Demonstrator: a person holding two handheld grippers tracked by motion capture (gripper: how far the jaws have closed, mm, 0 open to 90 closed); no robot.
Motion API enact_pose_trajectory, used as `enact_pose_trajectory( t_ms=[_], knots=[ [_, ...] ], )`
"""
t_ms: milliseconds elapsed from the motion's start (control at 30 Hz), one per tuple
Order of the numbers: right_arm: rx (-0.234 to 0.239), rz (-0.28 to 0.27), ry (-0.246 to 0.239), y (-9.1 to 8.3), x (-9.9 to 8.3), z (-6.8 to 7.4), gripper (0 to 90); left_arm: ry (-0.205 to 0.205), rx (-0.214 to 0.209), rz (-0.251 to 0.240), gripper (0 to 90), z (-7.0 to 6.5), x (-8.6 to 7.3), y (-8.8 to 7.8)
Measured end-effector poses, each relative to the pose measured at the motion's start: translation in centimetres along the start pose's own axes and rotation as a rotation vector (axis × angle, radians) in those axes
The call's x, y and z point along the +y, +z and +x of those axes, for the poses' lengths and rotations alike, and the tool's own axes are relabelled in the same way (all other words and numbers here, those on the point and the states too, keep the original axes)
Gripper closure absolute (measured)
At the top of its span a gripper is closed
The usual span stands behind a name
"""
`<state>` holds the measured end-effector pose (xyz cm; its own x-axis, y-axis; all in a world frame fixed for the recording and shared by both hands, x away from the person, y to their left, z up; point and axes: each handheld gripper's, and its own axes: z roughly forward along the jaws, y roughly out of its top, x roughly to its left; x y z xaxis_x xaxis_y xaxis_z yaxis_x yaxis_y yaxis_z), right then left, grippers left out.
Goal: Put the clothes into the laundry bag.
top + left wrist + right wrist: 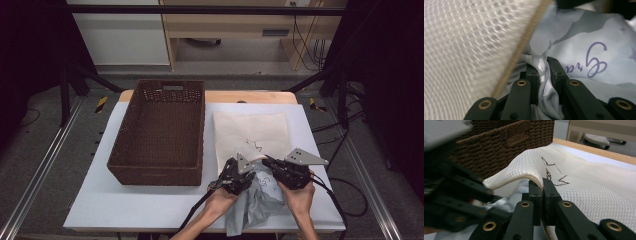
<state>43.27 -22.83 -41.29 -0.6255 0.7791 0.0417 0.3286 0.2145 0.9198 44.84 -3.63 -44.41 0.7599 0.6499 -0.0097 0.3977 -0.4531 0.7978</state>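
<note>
Grey printed garment, purple script unreadable, clamped in my left gripper; right gripper pinches cream mesh bag's edge.

Basket was dark brown weave; mesh bag cream with brown squiggle; cloth pale blue-grey, grey blotches, purple script; grippers black.

You have the basket left of the mesh bag, and the garment lies before the bag's near edge.
</note>
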Motion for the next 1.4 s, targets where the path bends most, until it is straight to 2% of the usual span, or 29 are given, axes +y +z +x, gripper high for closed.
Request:
enact_pose_trajectory(
  t_ms=[67,167,200,300,367,533,633,700,767,833,1000,1100,1267,1400],
  knots=[
    [0.004,0.006,-0.003,0.1,-0.1,0.1,87.1,-0.004,0.007,0.005,79.3,0.4,-0.2,0.8],
    [0.000,0.021,-0.010,0.3,-0.2,0.1,87.1,-0.017,-0.017,-0.009,75.2,0.7,-0.9,0.9],
    [0.000,0.025,-0.015,0.3,-0.3,0.1,87.0,-0.013,-0.029,-0.022,71.2,0.7,-1.1,0.6],
    [-0.005,0.039,-0.013,0.5,-0.4,0.2,86.9,-0.003,-0.055,-0.032,50.9,0.7,-1.2,-0.6],
    [-0.008,0.038,-0.014,0.5,-0.4,0.2,86.8,0.005,-0.065,-0.047,43.8,0.5,-1.3,-2.0],
    [-0.019,0.037,-0.014,0.4,-0.3,0.0,86.8,0.034,-0.088,-0.065,36.6,-0.3,-1.9,-4.5],
    [-0.020,0.042,-0.015,0.4,-0.3,0.0,86.8,0.039,-0.081,-0.047,35.5,-0.8,-3.1,-4.6],
    [-0.019,0.042,-0.014,0.5,-0.3,0.0,86.7,0.032,-0.083,-0.022,35.5,-0.9,-3.8,-3.9],
    [-0.019,0.043,-0.016,0.5,-0.4,0.0,86.7,0.005,-0.103,0.014,36.1,-0.8,-4.4,-2.7],
    [-0.017,0.046,-0.013,0.5,-0.4,0.0,86.7,0.009,-0.086,0.024,38.8,-0.9,-4.8,-2.1],
    [-0.014,0.047,-0.012,0.7,-0.4,0.2,86.7,-0.008,-0.067,0.048,65.4,-0.8,-4.7,-1.4],
    [-0.013,0.046,-0.009,0.6,-0.4,0.2,86.7,-0.011,-0.056,0.042,76.7,-0.8,-4.3,-1.6],
    [-0.006,0.035,-0.003,0.5,-0.3,0.2,86.7,-0.018,-0.034,-0.021,79.5,-0.7,-2.9,-2.3],
    [-0.004,0.022,-0.008,0.3,-0.2,0.1,86.7,-0.019,-0.003,-0.045,79.7,-0.7,-1.3,-2.1]
  ],
)
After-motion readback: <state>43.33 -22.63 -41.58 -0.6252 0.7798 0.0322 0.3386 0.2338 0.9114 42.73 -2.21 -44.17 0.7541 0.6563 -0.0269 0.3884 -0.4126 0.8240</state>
